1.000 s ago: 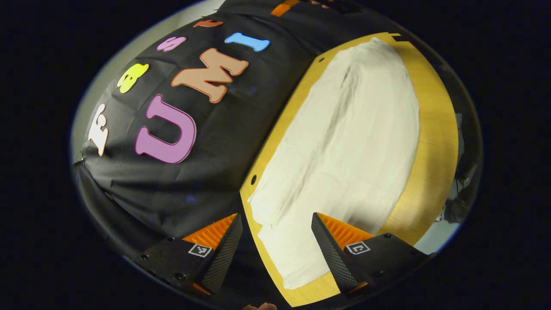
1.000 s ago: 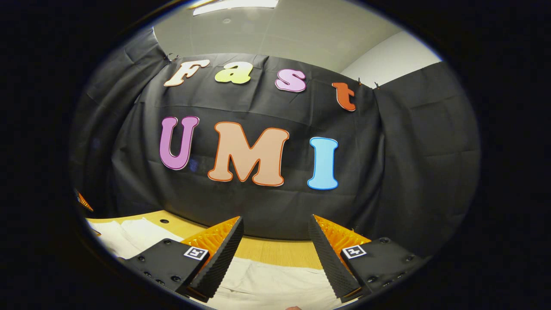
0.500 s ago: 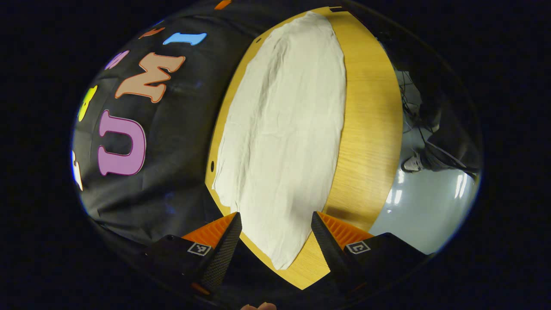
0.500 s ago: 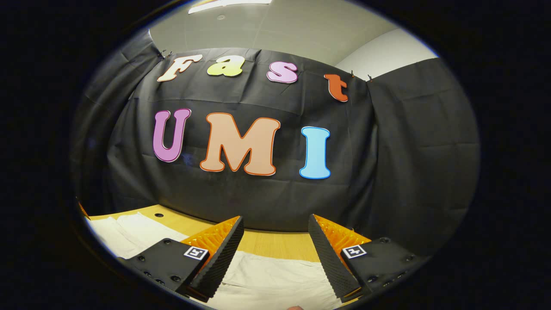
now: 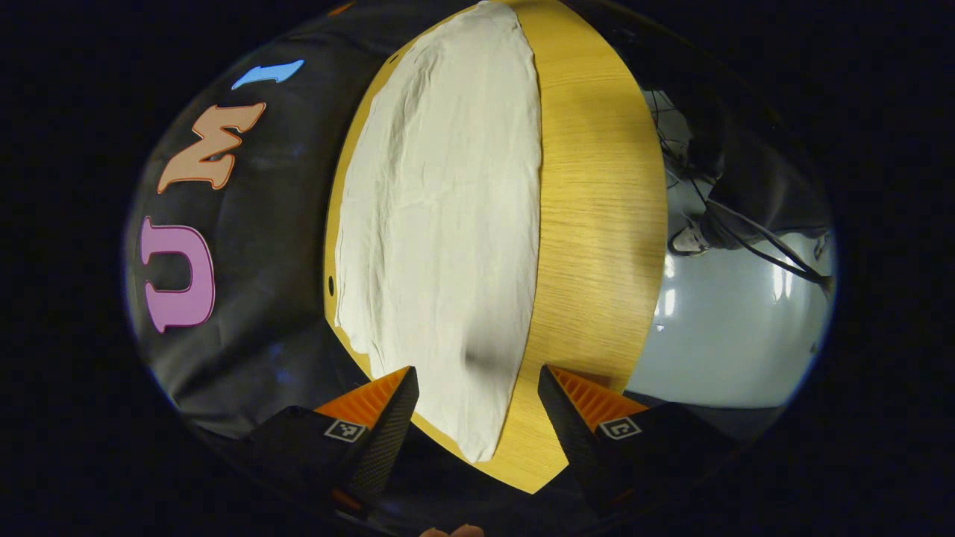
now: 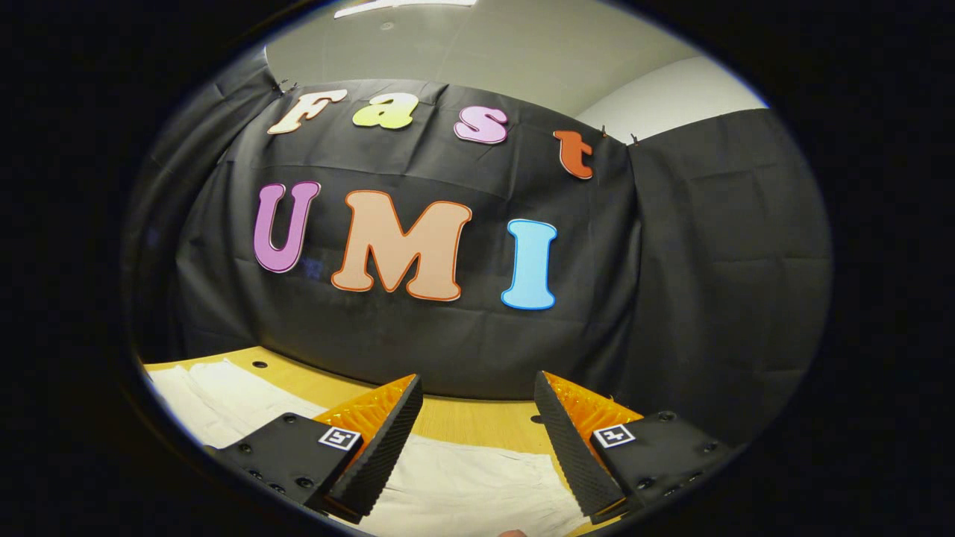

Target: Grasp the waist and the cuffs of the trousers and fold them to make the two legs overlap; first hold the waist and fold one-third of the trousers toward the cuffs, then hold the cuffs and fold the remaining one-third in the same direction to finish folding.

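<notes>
The left gripper (image 5: 477,406) has been swung round over the past second, so that in the left gripper view the pale cream cloth trousers (image 5: 448,224) are now seen running straight up from between its parted fingers, where they had lain slanted to the right. More of the yellow wooden table (image 5: 597,224) and the glossy grey floor (image 5: 724,328) has been brought in. The right gripper (image 6: 477,425) has been tilted slightly, and more trouser cloth (image 6: 477,488) is seen beneath it.
</notes>
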A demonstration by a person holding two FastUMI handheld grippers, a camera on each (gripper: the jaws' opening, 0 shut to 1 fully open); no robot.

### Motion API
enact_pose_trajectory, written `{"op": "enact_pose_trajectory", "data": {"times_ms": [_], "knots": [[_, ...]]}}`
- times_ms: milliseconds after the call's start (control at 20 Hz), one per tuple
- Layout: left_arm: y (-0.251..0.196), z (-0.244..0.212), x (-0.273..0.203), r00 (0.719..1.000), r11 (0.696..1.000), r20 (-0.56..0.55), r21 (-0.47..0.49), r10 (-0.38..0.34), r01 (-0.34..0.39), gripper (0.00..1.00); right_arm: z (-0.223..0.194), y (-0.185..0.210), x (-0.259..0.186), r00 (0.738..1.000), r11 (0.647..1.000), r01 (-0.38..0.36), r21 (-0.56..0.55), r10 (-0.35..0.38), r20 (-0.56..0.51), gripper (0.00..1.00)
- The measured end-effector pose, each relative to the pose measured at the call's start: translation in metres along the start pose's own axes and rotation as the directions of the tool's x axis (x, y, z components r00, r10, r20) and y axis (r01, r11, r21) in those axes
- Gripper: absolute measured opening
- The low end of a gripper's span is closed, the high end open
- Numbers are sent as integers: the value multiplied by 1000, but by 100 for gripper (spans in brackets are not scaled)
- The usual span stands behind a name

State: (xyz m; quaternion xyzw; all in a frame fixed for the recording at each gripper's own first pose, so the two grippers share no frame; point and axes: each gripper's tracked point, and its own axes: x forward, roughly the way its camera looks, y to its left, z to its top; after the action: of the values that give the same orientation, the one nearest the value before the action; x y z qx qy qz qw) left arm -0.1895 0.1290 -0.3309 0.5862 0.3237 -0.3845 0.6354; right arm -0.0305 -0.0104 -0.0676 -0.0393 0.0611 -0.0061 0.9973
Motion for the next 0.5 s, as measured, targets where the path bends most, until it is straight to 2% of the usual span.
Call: {"op": "enact_pose_trajectory", "data": {"times_ms": [150, 500], "knots": [[5, 0, 11, 1000, 1000, -2, 2, 2, -2, 89, -2, -7, -2, 1000, 1000, 17, -5, -17, -10, 97], [33, 2, 37, 999, 998, 5, 22, 53, -53, 89, -3, -15, -7, 999, 999, 37, -30, -37, -17, 97]]}}
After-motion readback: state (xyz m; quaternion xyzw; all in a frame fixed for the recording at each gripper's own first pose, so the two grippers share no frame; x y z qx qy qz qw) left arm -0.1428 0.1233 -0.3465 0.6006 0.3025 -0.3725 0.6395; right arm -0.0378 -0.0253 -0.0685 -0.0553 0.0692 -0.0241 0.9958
